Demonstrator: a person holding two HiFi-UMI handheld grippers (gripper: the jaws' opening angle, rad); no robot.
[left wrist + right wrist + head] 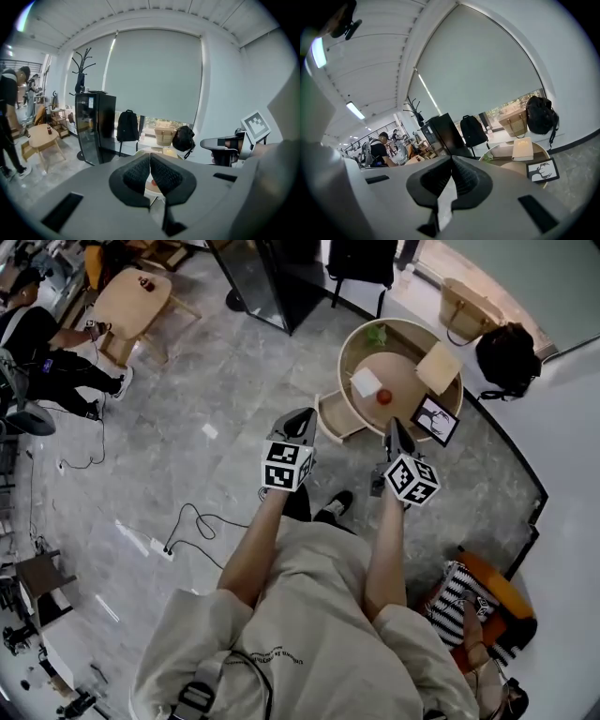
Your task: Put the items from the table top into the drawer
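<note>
- Left gripper (299, 420) and right gripper (395, 433) were both clenched on nothing
- The round table (349, 343) stood just ahead of them; its red ball (383, 397) lay nearest the right gripper's tips
- The open drawer (336, 416) jutted out just ahead of the left gripper

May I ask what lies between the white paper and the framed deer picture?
A small red round object lies there, nearer the white paper, as the head view shows.

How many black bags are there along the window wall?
2. A black backpack is beside the dark cabinet, and a black bag is next to the woven tote. Others may be hidden.
</note>
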